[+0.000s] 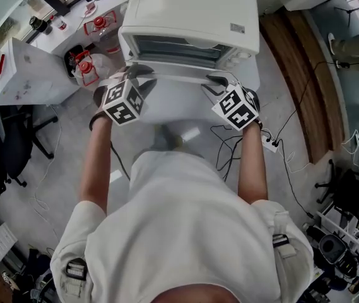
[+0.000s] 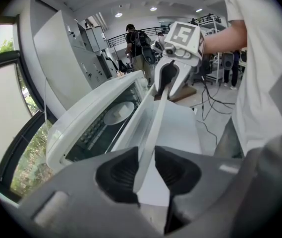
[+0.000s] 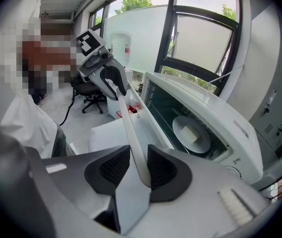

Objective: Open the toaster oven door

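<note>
Daylight is coming through tall windows [image 3: 200, 38] into a cluttered lab, where a white table [image 1: 179, 109] is carrying the white oven [image 1: 192, 11]. Its door [image 2: 133, 120] is hanging partly open, tilting out toward the person. The left gripper [image 2: 147, 168] is clamping one end of the pale handle [image 2: 154, 125] between its black pads, and the right gripper [image 3: 139, 166] is pinching the other end. A plate [image 3: 193, 135] is sitting inside. A small label [image 1: 237, 28] on the oven's top is showing print too small to read.

Big dark-framed windows [image 3: 200, 29] (trees [image 3: 131, 3] outside), grey floor [image 1: 62, 141], black office chair [image 3: 88, 90]
</note>
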Available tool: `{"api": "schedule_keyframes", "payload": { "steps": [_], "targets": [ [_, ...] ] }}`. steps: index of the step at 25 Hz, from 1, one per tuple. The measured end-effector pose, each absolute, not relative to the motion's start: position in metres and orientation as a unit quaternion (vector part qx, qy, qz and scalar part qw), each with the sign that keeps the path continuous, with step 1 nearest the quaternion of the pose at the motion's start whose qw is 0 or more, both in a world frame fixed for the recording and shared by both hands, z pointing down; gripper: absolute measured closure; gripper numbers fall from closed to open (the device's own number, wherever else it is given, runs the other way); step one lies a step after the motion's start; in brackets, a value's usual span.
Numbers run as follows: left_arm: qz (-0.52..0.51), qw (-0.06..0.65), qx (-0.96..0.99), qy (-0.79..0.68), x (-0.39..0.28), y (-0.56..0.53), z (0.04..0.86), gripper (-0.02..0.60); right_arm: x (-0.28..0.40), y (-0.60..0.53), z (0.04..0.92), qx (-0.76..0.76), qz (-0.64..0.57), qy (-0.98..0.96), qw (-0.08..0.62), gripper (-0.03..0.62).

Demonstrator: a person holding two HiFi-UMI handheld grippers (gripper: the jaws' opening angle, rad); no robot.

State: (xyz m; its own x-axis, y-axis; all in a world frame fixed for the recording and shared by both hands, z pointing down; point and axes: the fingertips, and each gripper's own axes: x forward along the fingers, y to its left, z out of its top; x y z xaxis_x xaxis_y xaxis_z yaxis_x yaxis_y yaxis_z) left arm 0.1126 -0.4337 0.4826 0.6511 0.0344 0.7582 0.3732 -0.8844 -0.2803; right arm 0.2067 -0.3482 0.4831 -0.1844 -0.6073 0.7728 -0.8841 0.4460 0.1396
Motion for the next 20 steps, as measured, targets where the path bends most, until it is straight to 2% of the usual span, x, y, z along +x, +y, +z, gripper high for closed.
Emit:
{"api": "schedule_keyframes", "payload": {
  "steps": [20],
  "targets": [
    [-0.419, 0.211, -0.878, -0.096, 0.081, -0.403, 0.524, 0.477, 0.173, -0.318, 0.522, 0.518, 0.099, -0.742, 0.414, 0.487]
  ]
}}
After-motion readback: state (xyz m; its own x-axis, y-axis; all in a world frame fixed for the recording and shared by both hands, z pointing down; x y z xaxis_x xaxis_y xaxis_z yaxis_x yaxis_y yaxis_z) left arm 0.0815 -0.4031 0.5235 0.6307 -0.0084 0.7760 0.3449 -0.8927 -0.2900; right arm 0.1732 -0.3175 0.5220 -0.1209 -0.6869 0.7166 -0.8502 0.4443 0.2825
